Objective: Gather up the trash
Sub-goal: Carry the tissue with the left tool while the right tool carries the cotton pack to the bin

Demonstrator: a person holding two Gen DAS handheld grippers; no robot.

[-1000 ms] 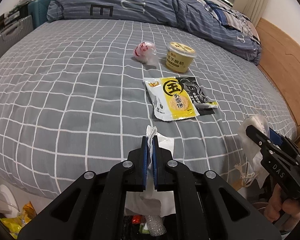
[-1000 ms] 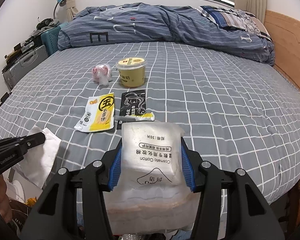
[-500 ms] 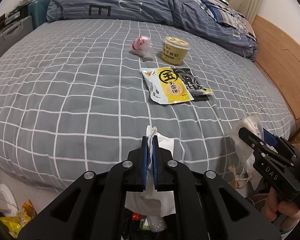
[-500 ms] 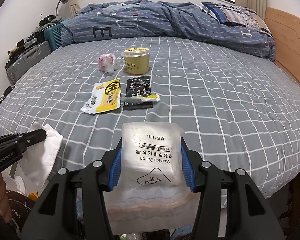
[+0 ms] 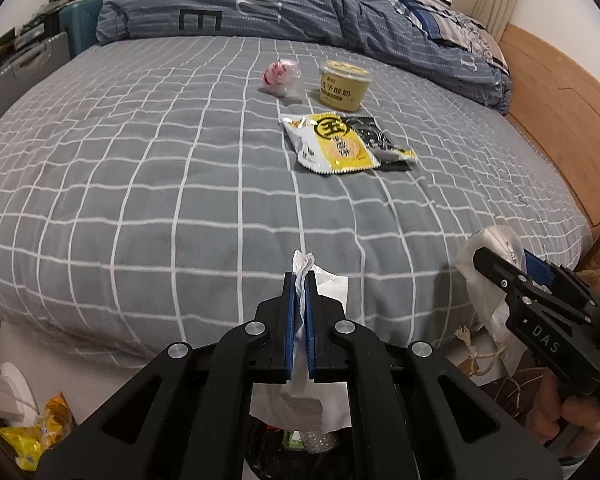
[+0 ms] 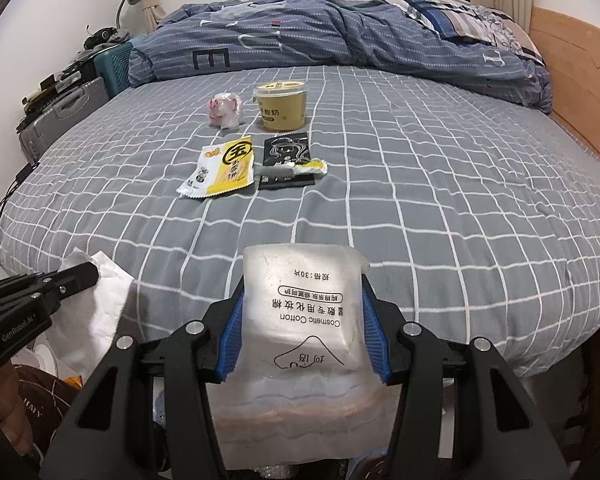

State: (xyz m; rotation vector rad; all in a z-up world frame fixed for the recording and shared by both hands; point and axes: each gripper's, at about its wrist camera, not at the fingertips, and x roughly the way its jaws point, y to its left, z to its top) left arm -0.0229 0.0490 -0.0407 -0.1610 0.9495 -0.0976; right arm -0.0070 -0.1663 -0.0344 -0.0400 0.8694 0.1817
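Observation:
My left gripper [image 5: 299, 280] is shut on a crumpled white tissue [image 5: 328, 286], which hangs down over the near edge of the bed. My right gripper [image 6: 302, 300] is shut on a clear cosmetic cotton bag [image 6: 304, 312], its blue pads pressing on both sides. Farther out on the grey checked bed [image 5: 140, 184] lie a yellow snack wrapper [image 5: 332, 146], a black sachet [image 5: 370, 134] with a small yellow packet on it, a yellow yogurt cup [image 5: 344, 86] and a pink-and-white wrapper ball [image 5: 280, 76]. Each gripper shows in the other's view, the left gripper [image 6: 80, 274] and the right gripper [image 5: 480, 258].
A folded striped duvet [image 6: 340, 36] lies across the far end of the bed. The wooden headboard [image 6: 576, 80] stands on the right, suitcases [image 6: 60, 116] on the left. Below the bed edge, dark bag contents and yellow litter [image 5: 32, 436] sit on the floor.
Both grippers have drawn back from the bed with their loads; the trash on the bed looks farther off and the bed's near edge now shows.

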